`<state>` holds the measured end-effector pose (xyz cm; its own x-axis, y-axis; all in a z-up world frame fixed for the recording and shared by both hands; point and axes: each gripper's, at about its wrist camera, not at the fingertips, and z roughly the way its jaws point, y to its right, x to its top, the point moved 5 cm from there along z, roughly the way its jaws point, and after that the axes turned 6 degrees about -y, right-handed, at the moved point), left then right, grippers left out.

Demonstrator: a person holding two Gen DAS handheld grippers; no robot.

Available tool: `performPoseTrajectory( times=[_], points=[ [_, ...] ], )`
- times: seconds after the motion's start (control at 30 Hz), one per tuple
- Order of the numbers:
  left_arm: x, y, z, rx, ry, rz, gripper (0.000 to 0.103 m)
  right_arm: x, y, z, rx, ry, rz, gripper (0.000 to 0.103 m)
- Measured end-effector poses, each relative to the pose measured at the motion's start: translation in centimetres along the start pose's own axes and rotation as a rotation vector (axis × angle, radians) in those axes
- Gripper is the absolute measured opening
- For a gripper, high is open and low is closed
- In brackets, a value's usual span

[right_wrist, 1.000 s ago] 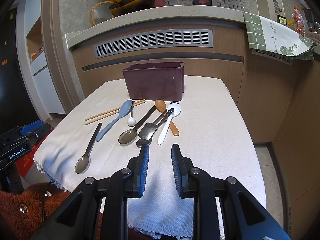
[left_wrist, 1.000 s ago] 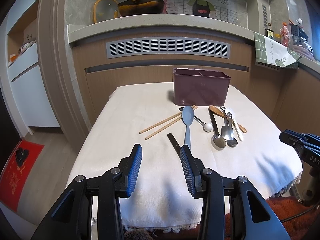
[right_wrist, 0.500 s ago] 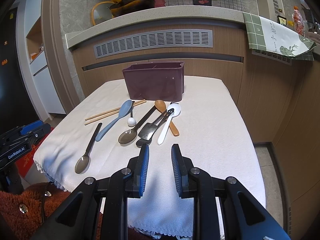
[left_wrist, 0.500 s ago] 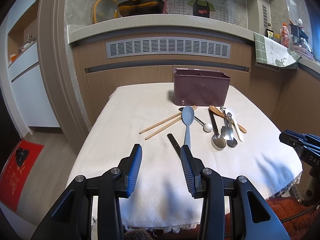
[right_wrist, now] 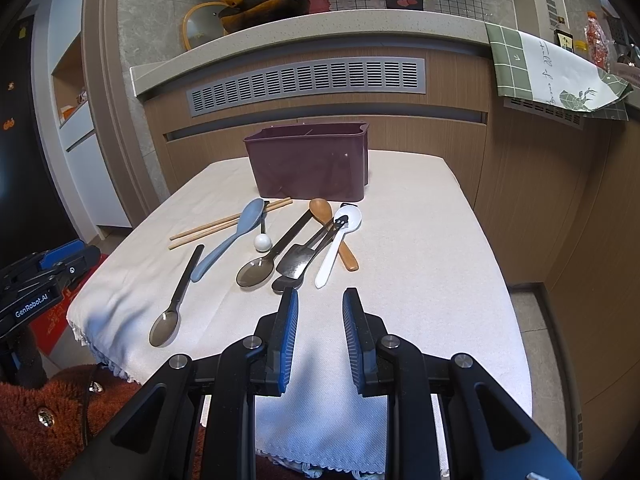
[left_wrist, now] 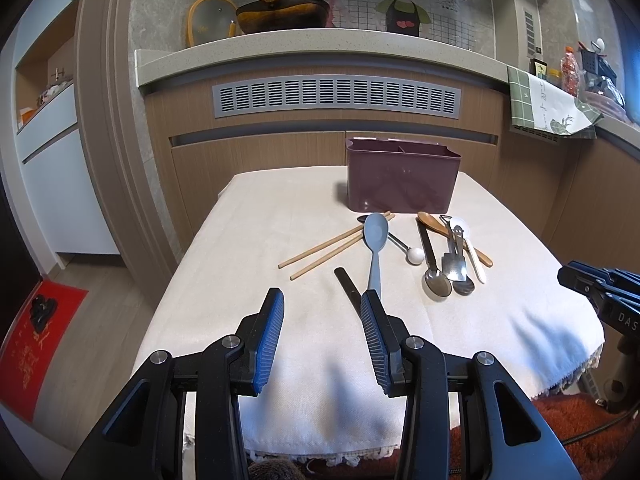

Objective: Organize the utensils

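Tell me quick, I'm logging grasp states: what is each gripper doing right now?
Left gripper: open, holding nothing, above the white tablecloth.
Right gripper: open, holding nothing, just short of the utensils.

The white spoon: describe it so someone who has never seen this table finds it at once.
Start at the maroon utensil bin at the back of the cloth-covered table; a cluster of cutlery lies just in front of it. The white spoon is on that cluster's right side, its bowl toward the bin, crossing over a brown wooden spoon. It is the only all-white utensil there.
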<state>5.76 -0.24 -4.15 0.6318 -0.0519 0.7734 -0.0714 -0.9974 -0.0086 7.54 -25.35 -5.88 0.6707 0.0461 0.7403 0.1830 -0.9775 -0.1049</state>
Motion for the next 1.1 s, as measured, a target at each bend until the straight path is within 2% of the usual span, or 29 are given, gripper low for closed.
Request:
performPoseTrajectory(
  times=[0.27,0.43,0.53,0.77,0.87,1.0,1.1],
  points=[
    [0.0,-0.1,0.3,-0.012,-0.013,-0.002,0.041,0.0,0.0,0.0,0.002,-0.002,0.001,0.022],
    [1.0,0.0,1.8,-0.084,-0.049,0.021,0.041,0.5,-0.3,0.4,0.006,-0.007,-0.028,0.022],
    [1.9,-0.6,2.9,-0.088,-0.058,0.002,0.041,1.3,-0.7,1.2,0.029,-0.022,-0.066,0.022],
    [3.1,-5.5,3.6,-0.030,-0.042,-0.156,0.041,2.4,-4.9,5.4,0.223,-0.166,-0.245,0.022],
    [2.8,-7.8,3.7,0.012,-0.044,-0.214,0.041,3.1,-7.4,7.5,0.275,-0.204,-0.316,0.022],
    [1.6,-8.6,4.1,0.003,-0.091,-0.226,0.041,4.4,-9.3,11.4,0.301,-0.278,-0.272,0.022],
    [0.6,-8.7,4.5,0.014,-0.109,-0.214,0.041,4.2,-11.1,13.3,0.377,-0.363,-0.260,0.022]
  ],
)
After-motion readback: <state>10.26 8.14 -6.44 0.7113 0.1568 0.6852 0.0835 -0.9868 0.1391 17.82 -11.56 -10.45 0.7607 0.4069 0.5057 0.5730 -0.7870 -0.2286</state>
